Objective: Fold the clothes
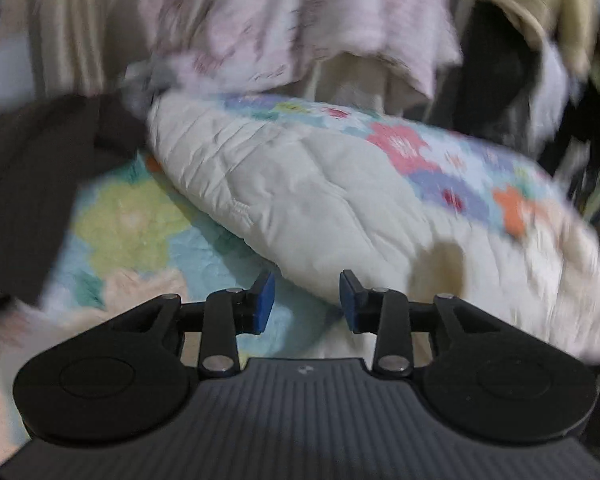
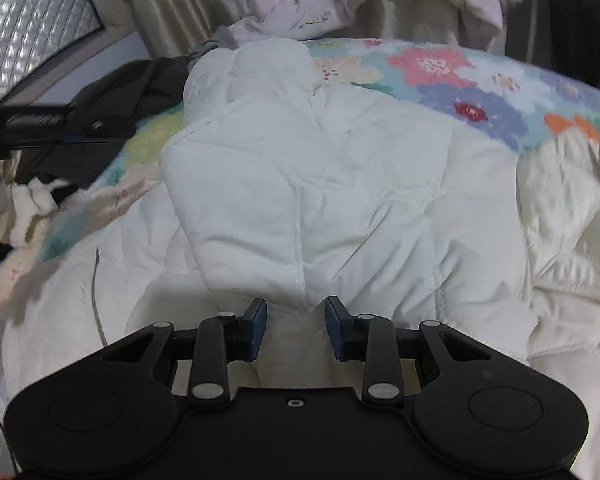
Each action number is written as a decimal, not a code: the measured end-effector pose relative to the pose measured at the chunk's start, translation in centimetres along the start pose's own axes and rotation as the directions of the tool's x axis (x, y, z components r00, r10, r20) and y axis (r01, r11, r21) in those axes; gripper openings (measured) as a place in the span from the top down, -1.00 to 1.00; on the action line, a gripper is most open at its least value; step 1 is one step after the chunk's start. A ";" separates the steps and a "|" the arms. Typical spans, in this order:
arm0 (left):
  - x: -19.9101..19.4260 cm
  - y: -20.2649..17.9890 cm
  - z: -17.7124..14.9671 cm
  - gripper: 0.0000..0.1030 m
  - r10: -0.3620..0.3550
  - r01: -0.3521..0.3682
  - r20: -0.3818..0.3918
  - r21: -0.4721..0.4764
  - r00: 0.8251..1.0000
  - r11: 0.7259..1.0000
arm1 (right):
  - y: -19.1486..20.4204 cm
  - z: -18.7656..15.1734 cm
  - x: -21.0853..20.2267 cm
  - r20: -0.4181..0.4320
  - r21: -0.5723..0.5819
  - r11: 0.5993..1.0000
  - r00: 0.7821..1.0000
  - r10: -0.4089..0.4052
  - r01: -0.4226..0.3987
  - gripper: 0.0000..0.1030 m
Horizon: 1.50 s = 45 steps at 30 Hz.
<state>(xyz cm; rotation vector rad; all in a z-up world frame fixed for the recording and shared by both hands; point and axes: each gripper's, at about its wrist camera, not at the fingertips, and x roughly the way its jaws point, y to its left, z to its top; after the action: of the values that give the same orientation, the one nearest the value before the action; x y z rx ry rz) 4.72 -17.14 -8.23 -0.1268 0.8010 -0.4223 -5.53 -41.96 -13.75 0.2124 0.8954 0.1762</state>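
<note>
White quilted jacket [image 2: 320, 184] filling mid-frame on floral bedspread [image 2: 480, 80]. Puffy, light, slippery; best pinched along stitched hem at bottom centre. Left claw [image 1: 307, 300] and right claw [image 2: 296, 328] both spread, pinching nothing.

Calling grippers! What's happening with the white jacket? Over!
Left hand-held gripper open, empty. Right hand-held gripper open, empty, just above white jacket. Jacket folded on floral blanket. Dark garment at left, clear of it.
</note>
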 end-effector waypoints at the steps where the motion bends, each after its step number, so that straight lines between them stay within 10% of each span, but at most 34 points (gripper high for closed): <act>1: 1.3 1.1 0.5 0.32 -0.009 0.008 -0.011 -0.066 1.000 0.998 | -0.2 0.0 0.0 0.007 0.004 1.000 1.000 0.012 -0.012 0.26; 14: 12.3 7.1 3.0 -0.05 -0.043 0.029 -0.017 -0.508 0.999 0.861 | -1.3 0.5 0.0 -0.018 -0.010 0.997 0.997 0.079 -0.079 0.21; 24: 15.7 10.6 3.1 -0.32 -0.028 0.057 0.057 -0.606 0.998 0.794 | -2.0 0.8 0.1 -0.021 0.000 0.992 0.992 0.122 -0.122 0.15; 25: 16.0 10.3 3.2 -0.30 -0.020 0.046 0.051 -0.586 0.999 0.809 | -2.1 0.7 0.2 -0.019 0.006 0.992 0.992 0.127 -0.127 0.15; 27: 16.1 8.8 4.2 0.68 0.010 0.004 0.029 -0.450 1.000 0.893 | -2.3 0.7 0.4 -0.016 0.019 0.991 0.991 0.136 -0.136 0.15; 30: 14.9 6.3 4.9 0.81 0.044 -0.019 0.082 -0.285 0.996 0.958 | -2.5 0.7 0.4 -0.006 0.035 0.988 0.989 0.148 -0.148 0.15; 35: 10.5 4.3 5.6 0.83 -0.004 0.060 0.223 -0.241 0.975 0.969 | -2.6 0.6 -0.3 0.015 0.027 0.987 0.988 0.155 -0.155 0.15; 40: 3.9 0.4 5.6 0.83 -0.178 0.210 0.364 -0.051 0.914 0.976 | -3.0 0.3 -2.0 0.029 0.068 0.985 0.987 0.157 -0.159 0.15; 45: -0.9 -5.5 3.3 0.83 -0.377 0.319 0.347 0.213 0.859 0.923 | -4.0 -0.1 -4.4 0.069 0.124 0.974 0.981 0.180 -0.187 0.14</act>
<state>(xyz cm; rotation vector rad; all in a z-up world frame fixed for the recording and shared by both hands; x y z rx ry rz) 4.75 -21.91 -3.85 -0.2106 0.3535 -0.7751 -8.09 -46.85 -11.54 0.4207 0.8302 0.2825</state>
